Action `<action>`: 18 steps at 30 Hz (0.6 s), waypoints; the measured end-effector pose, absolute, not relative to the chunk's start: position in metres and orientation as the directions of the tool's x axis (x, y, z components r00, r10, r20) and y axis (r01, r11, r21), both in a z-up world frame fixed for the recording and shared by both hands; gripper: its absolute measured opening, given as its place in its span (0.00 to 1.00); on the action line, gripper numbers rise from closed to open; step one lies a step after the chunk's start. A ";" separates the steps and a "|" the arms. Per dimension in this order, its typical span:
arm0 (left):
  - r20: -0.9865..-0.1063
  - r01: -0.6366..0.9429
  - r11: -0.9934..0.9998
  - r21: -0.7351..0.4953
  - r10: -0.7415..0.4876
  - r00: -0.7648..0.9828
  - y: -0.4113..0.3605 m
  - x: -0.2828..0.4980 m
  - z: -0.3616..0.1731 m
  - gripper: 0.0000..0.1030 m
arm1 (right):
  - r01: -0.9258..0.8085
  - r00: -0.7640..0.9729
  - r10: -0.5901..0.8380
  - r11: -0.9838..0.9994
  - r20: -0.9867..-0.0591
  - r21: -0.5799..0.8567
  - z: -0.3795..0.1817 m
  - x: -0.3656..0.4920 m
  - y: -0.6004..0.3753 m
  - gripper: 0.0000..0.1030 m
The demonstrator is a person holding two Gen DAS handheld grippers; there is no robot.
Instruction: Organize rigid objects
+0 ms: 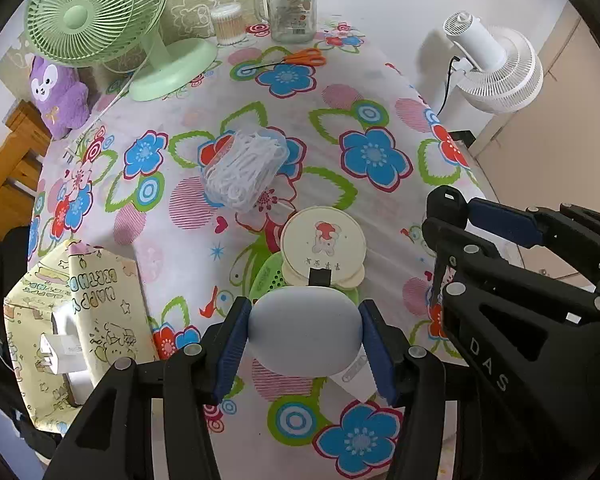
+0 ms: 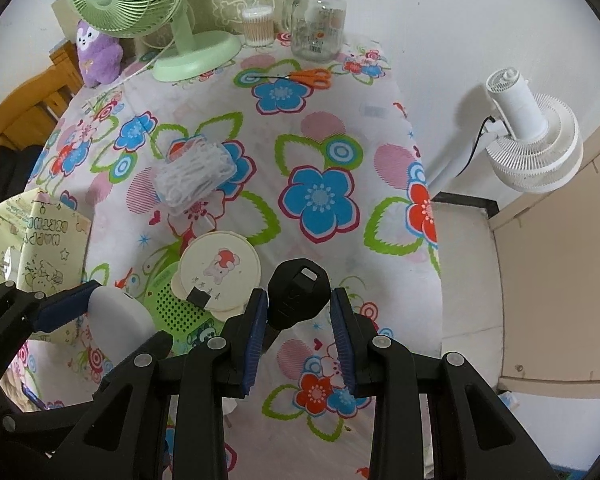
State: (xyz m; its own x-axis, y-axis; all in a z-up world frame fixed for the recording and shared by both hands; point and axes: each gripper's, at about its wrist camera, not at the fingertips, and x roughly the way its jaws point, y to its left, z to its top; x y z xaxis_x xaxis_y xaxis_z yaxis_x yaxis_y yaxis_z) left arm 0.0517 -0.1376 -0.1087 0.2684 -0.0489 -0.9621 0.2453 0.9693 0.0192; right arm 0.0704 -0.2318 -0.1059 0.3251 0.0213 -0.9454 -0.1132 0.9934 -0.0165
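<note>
Left hand-held gripper (image 1: 304,340) clamping grey pebble-shaped case (image 1: 304,330), right hand-held gripper (image 2: 300,320) gripping black key (image 2: 298,296), key head clear only in right view.

Home, lived-in room, judging by my view. Table under flowered cloth (image 2: 320,152), pink, blue, green print. On it: green desk fan (image 1: 100,16), glass jar (image 1: 292,8), tub of cotton swabs (image 1: 229,24), orange scissors (image 1: 300,57). Purple plush toy (image 1: 58,96) at far left edge. White standing fan (image 2: 532,148) beside plain wall. Wooden furniture (image 1: 16,160) at left. Birthday-print paper bag (image 1: 96,304) near me.
</note>
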 end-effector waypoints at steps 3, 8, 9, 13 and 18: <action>-0.961 0.254 0.967 0.030 -0.042 0.274 -0.139 0.050 -0.105 0.55 | -0.116 0.325 0.023 0.993 -0.945 -0.016 -0.103 0.068 -0.232 0.34; -0.956 0.262 0.964 0.042 -0.038 0.291 -0.138 0.048 -0.097 0.55 | -0.115 0.339 0.015 0.993 -0.941 -0.026 -0.092 0.065 -0.229 0.34; -0.955 0.263 0.964 0.044 -0.036 0.295 -0.138 0.047 -0.096 0.55 | -0.116 0.341 0.013 0.993 -0.940 -0.028 -0.091 0.065 -0.228 0.34; -0.952 0.270 0.961 0.057 -0.029 0.303 -0.135 0.046 -0.091 0.55 | -0.118 0.347 0.002 0.992 -0.938 -0.041 -0.084 0.063 -0.223 0.34; -0.950 0.283 0.957 0.064 -0.028 0.310 -0.130 0.044 -0.088 0.55 | -0.118 0.346 -0.006 0.992 -0.938 -0.050 -0.079 0.061 -0.216 0.34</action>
